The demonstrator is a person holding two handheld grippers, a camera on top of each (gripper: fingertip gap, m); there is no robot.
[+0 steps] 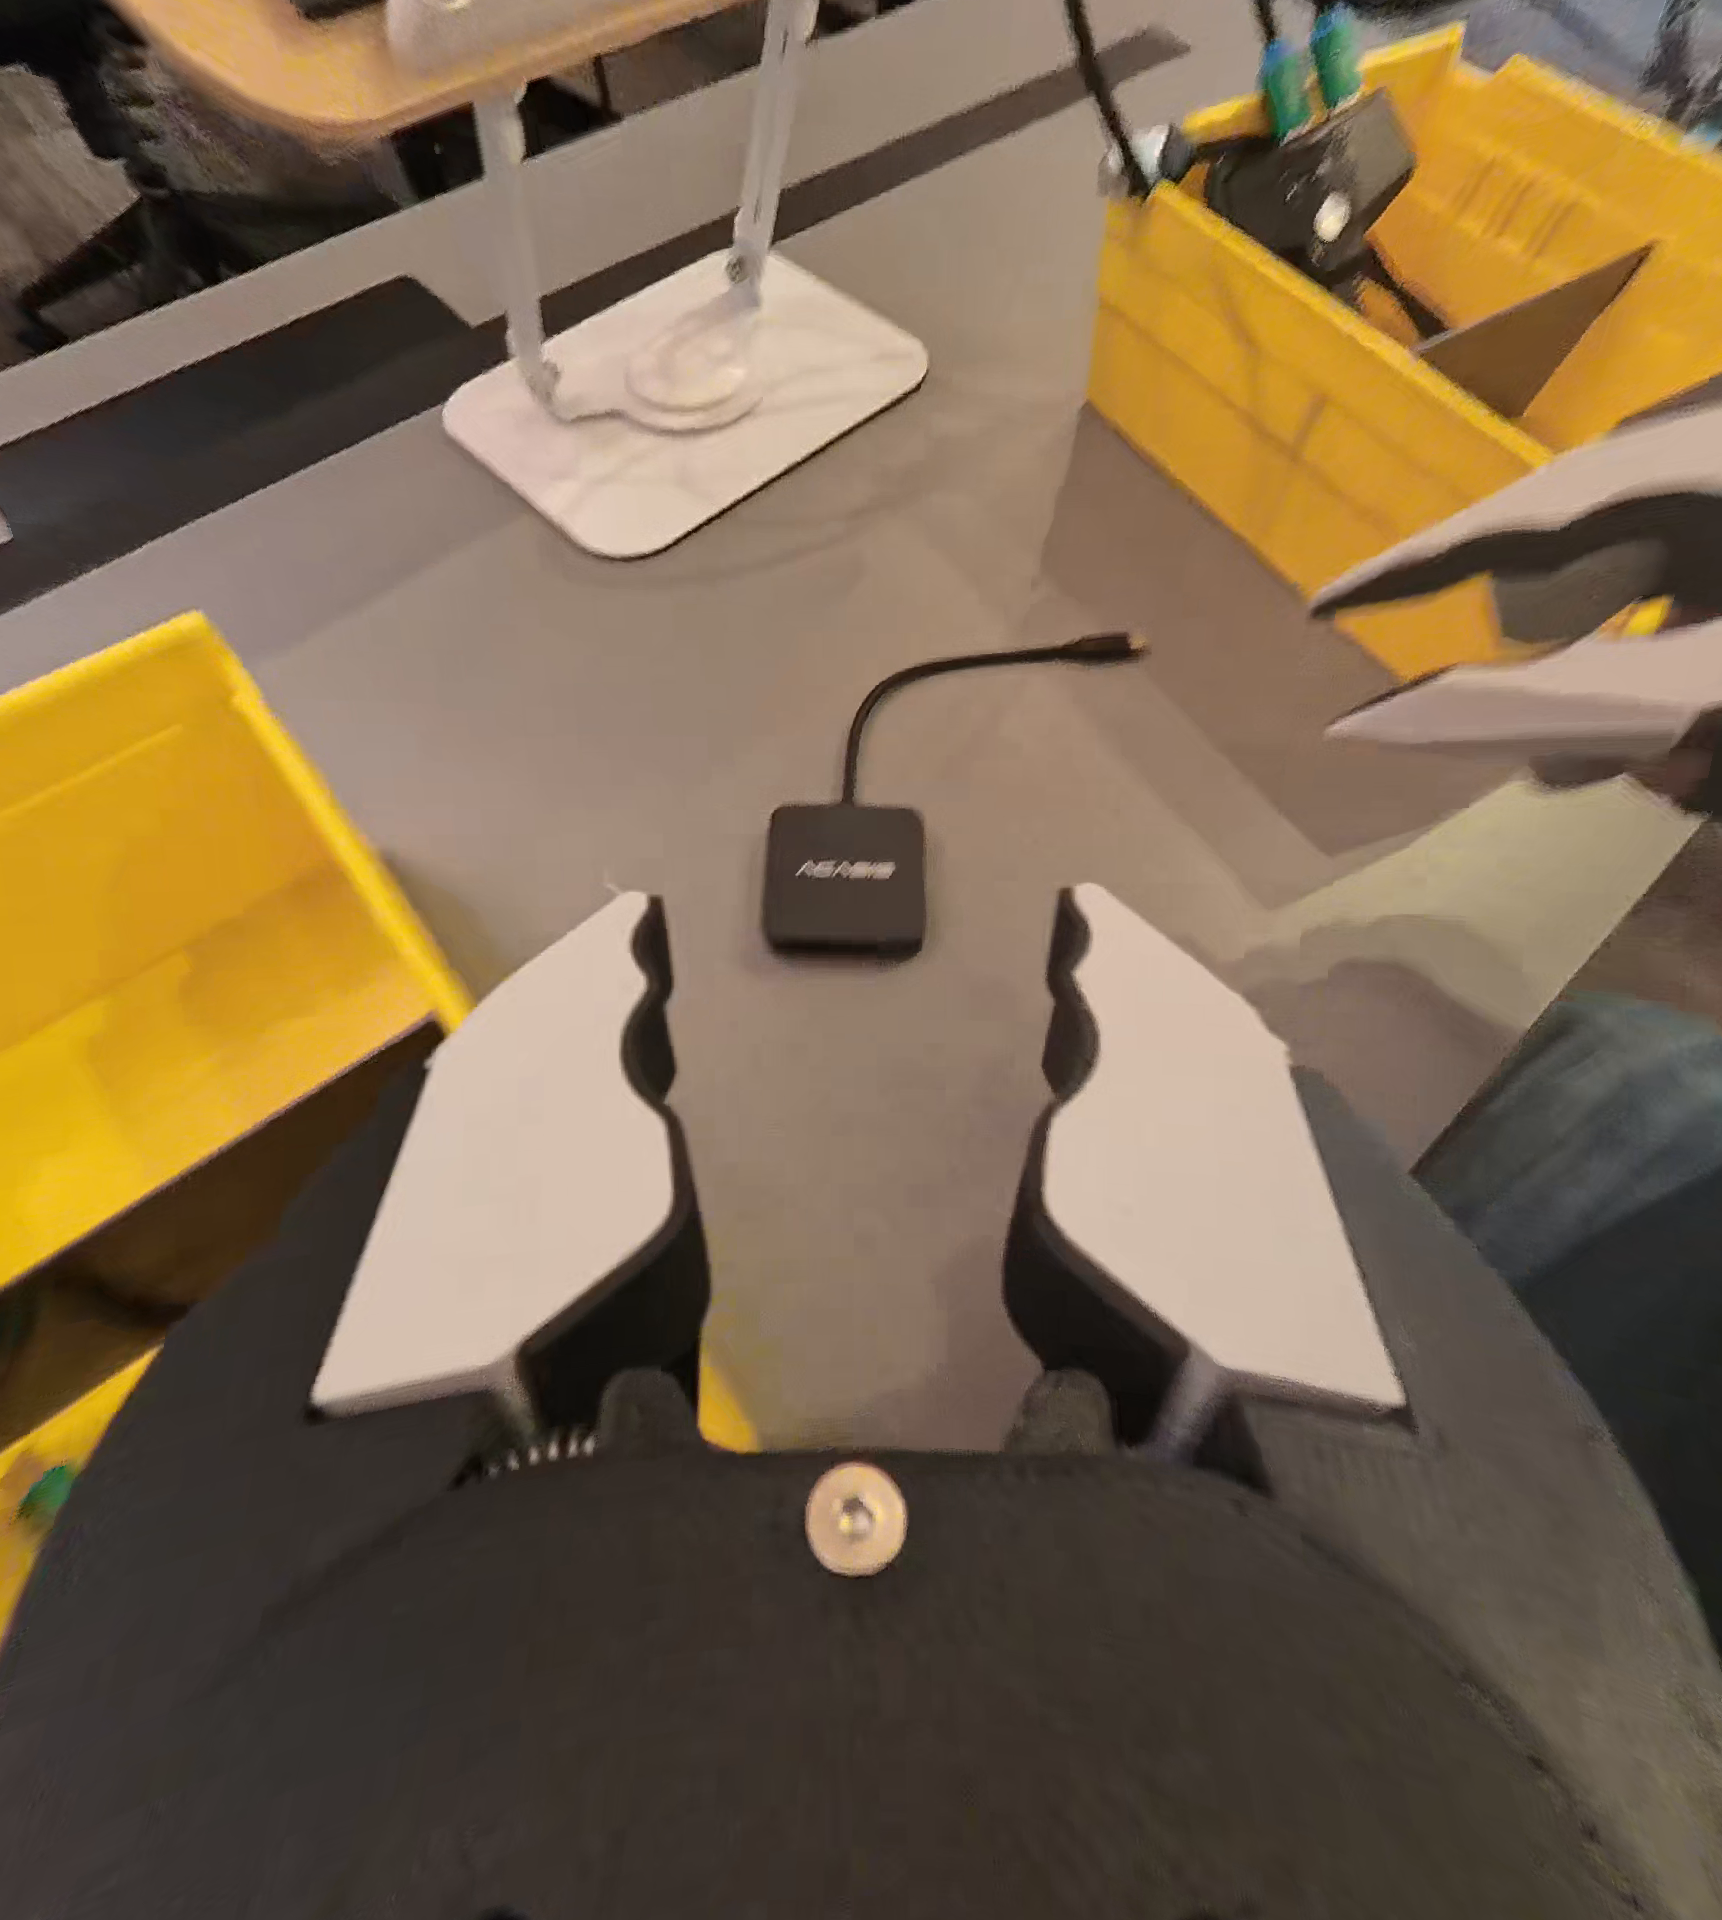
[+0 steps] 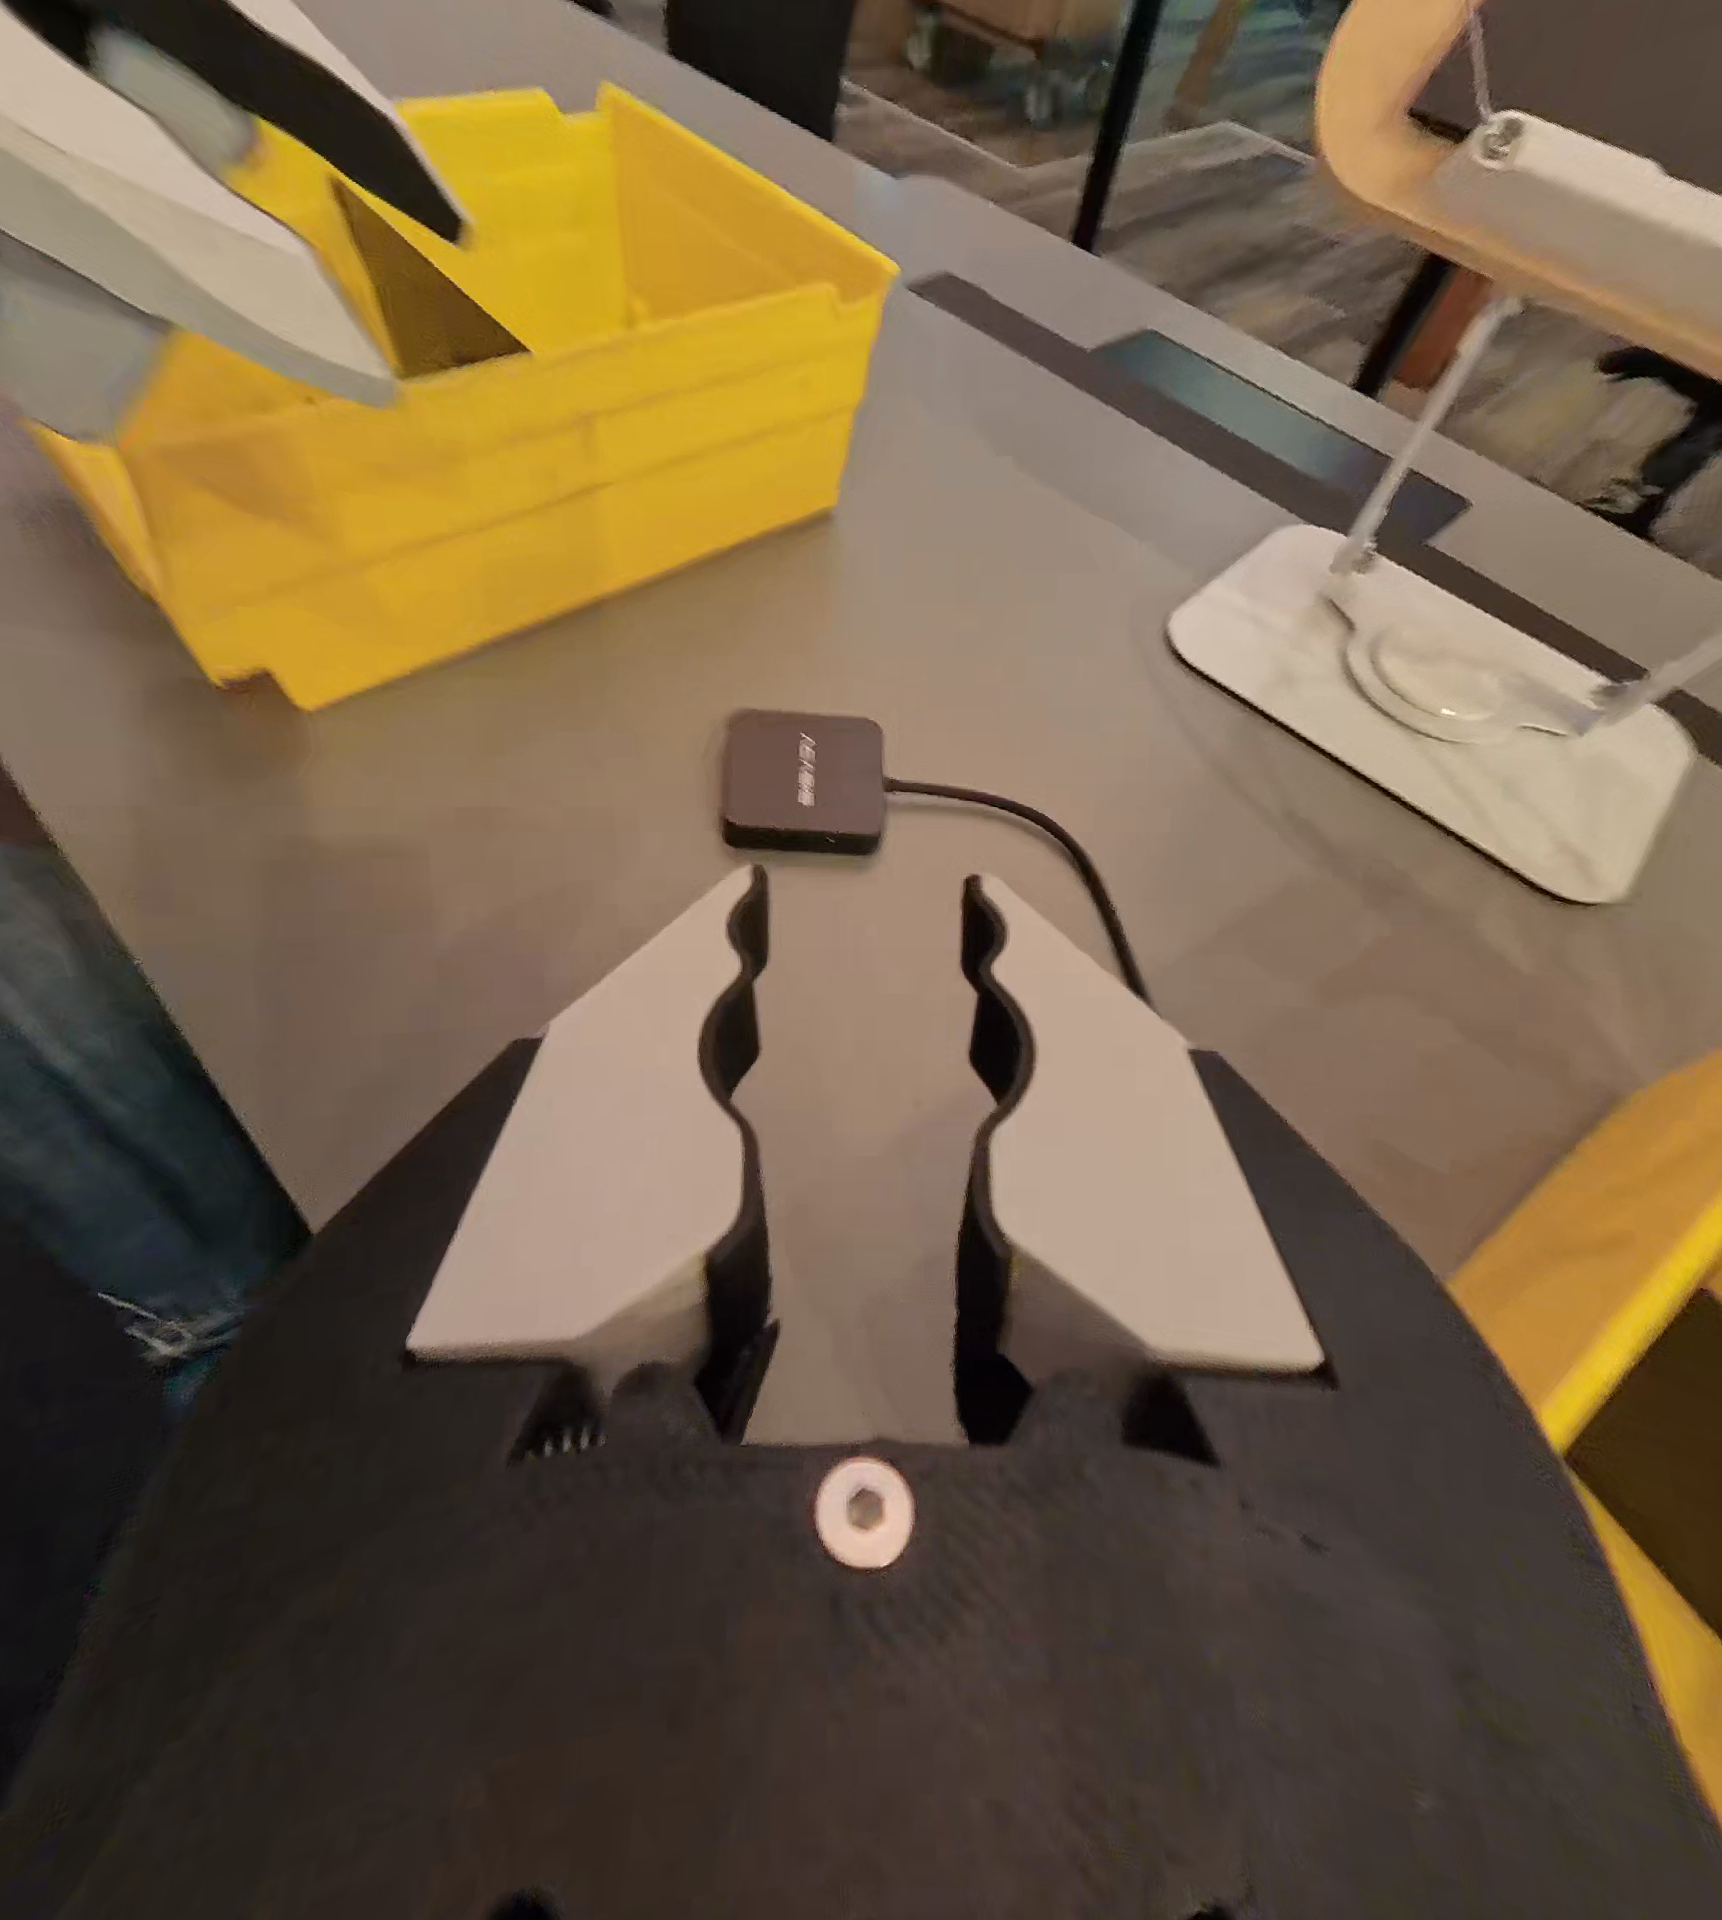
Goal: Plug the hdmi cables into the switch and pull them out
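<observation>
A small black square switch (image 1: 844,881) lies flat on the grey table, its short black cable (image 1: 950,681) curling away to a small plug. My left gripper (image 1: 857,909) is open and empty, above the table just short of the switch. My right gripper (image 2: 862,894) is open and empty, also just short of the switch (image 2: 803,779), whose cable (image 2: 1033,821) runs to the right. The right gripper shows at the right edge of the left wrist view (image 1: 1335,665); the left gripper shows at the top left of the right wrist view (image 2: 410,301). Black cables with connectors (image 1: 1293,166) sit in a yellow bin.
A yellow bin (image 1: 1335,416) stands at the far right of the table and another yellow bin (image 1: 109,935) at the left; in the right wrist view, one (image 2: 524,499) lies ahead left. A white lamp base (image 1: 691,416) stands behind the switch. A person's jeans-clad leg (image 1: 1646,1143) is beside the table. Left tips and right tips are each some 15 centimetres from the switch (image 2: 803,779). Look for it in the left wrist view (image 1: 856,874) too.
</observation>
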